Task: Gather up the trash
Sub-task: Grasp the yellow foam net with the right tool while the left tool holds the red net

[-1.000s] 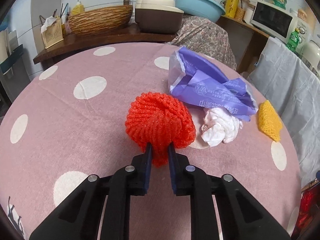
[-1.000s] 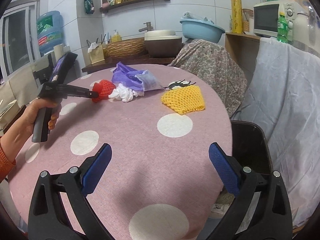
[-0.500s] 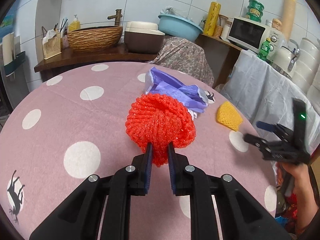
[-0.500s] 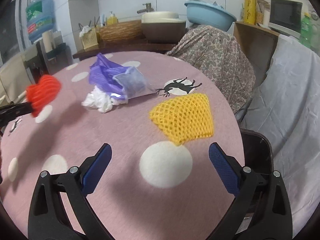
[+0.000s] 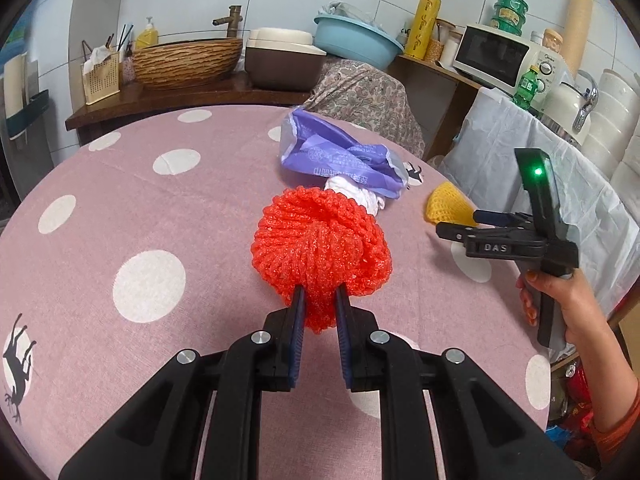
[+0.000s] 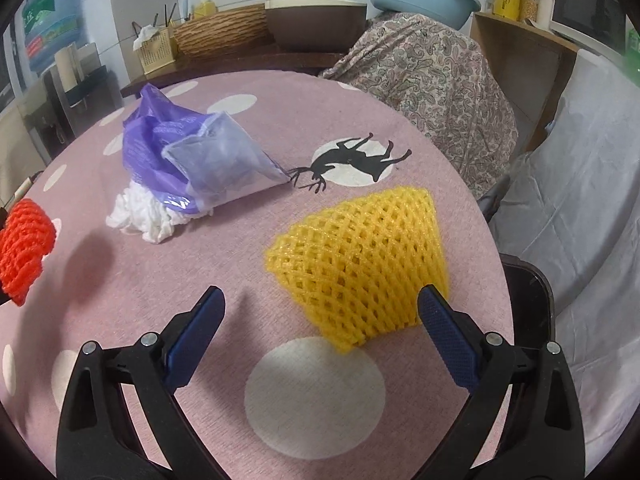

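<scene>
We observe the left gripper (image 5: pixel 320 300) pinching the red foam net (image 5: pixel 322 246): both blue pads press into the bunched lower end of the net, and the rest of it bulges out beyond the fingertips. The net is lifted clear of the round table (image 5: pixel 168 208), which is covered by a pink cloth with white dots; in the right wrist view the same net shows at the far left edge with its shadow on the cloth beneath.

The right gripper (image 6: pixel 320 322) has its jaws spread wide, nothing between the pads. We note it poised over the yellow foam net (image 6: pixel 360 268), which lies flat on the cloth near the table's right-hand edge, by a printed deer silhouette (image 6: pixel 352 160). The right pad overlaps the net's near corner in the picture; we cannot tell whether it touches. From the left wrist view, a hand (image 5: pixel 560 304) holds this gripper by its handle, its fingers pointing toward the yellow net, and a green light glows on its upright part.

Further back on the table lies a purple plastic bag (image 6: pixel 192 160), crumpled, with a white crumpled tissue (image 6: pixel 144 216) tucked against its near side. Both rest between the two nets and apart from either gripper.

A dark bin (image 6: pixel 524 304) stands just beyond the table edge at right.
</scene>
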The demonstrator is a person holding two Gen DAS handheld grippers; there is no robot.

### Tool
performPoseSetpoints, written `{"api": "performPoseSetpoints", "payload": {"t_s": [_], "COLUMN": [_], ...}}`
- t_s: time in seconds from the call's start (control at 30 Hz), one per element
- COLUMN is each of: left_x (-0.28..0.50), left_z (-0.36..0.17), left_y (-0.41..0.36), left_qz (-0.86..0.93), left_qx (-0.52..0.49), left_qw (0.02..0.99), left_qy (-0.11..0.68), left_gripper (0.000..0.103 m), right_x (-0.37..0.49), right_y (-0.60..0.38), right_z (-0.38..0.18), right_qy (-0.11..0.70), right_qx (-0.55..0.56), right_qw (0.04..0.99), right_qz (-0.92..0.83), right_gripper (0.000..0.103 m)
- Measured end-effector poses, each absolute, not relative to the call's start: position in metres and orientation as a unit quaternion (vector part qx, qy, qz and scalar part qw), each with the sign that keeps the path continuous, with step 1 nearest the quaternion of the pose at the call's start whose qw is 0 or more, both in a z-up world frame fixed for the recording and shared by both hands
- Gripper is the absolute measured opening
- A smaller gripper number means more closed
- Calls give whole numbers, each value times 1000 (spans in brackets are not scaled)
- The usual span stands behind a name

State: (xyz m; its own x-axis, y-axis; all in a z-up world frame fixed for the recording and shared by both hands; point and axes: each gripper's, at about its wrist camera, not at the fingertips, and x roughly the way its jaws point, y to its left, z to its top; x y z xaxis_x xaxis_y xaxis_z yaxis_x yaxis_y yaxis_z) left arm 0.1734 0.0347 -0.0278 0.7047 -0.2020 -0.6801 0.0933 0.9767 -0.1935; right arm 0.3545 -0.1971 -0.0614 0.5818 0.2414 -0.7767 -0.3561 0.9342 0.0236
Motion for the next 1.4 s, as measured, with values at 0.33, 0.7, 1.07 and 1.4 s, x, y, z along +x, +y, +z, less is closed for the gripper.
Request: {"api": "performPoseSetpoints", "payload": {"t_s": [0.33,0.7,1.07,1.4], "left_x": [171,168,164,167], "left_z": [-26,-25,-19,-11], "left_y": [34,19,-12,-65], "left_qz": [-79,-89,-106,-147], "left_qx": [-79,-72,-54,-14], "left_qw": [920,919,920,919], "left_qy": [375,377,373,365], "left_gripper": [16,16,16,16], "right_x": [365,362,314,250], "right_y": [-196,-228,-243,-277], "right_z": [-68,-63,-40,-28], "right_qy": [422,404,357,318], "right_qx": [-87,-56,-51,-10], "right_qw": [892,903,917,928], "right_qz": [138,136,171,196], "right_gripper": [68,17,16,16]}}
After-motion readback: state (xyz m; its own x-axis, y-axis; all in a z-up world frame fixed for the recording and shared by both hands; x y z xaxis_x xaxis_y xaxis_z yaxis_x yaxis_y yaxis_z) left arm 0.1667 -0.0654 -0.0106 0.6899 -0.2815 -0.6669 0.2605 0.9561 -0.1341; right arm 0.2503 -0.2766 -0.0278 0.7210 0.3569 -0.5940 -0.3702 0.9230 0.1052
